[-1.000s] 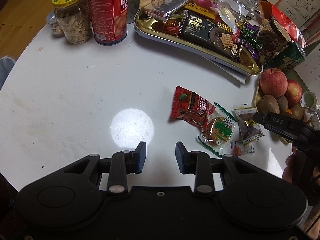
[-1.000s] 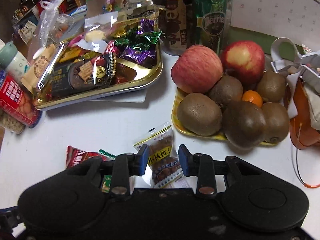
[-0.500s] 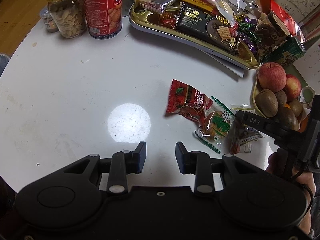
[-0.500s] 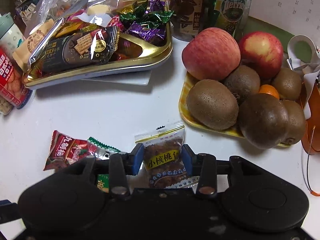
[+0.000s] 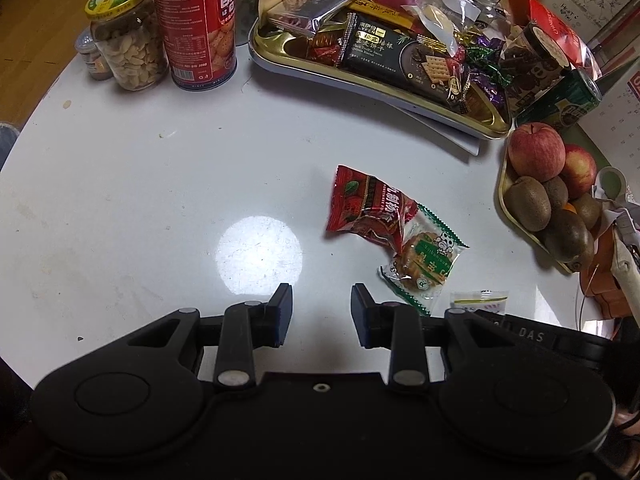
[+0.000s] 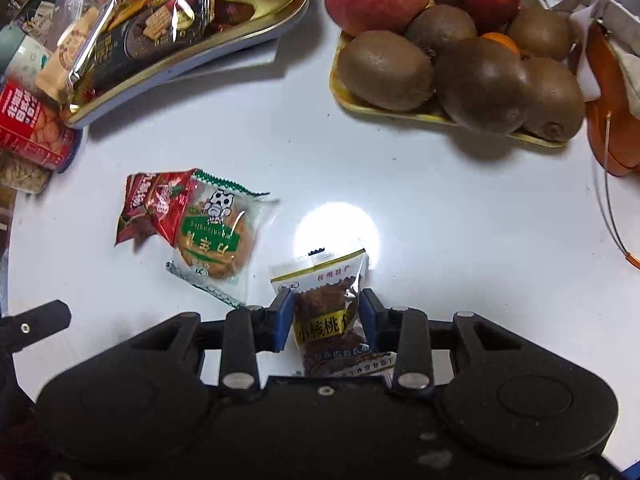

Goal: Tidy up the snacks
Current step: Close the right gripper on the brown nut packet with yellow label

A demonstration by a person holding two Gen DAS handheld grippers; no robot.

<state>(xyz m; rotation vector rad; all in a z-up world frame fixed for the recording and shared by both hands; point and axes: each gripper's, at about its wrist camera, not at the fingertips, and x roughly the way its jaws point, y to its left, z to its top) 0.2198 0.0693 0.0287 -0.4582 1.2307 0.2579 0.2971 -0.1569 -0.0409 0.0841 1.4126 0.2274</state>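
My right gripper (image 6: 327, 312) is shut on a small clear walnut snack packet (image 6: 330, 308) with a yellow label, held above the white table. Its top edge shows in the left wrist view (image 5: 478, 300). A red candy packet (image 5: 366, 204) and a green-edged cookie packet (image 5: 426, 258) lie overlapping on the table; both show in the right wrist view, the red candy packet (image 6: 150, 204) to the left of the cookie packet (image 6: 214, 240). My left gripper (image 5: 320, 312) is open and empty over bare table. A gold tray (image 5: 280, 46) piled with snacks sits at the back.
A peanut jar (image 5: 130, 40) and a red biscuit tin (image 5: 192, 24) stand back left. A yellow tray of apples and kiwis (image 6: 448, 60) is at the right, with a green can (image 5: 560, 100) behind it. An orange item (image 6: 612, 120) lies far right.
My right gripper closed on the walnut packet and pulled it back and up from near the fruit tray. The left gripper stayed open, shifting only slightly.
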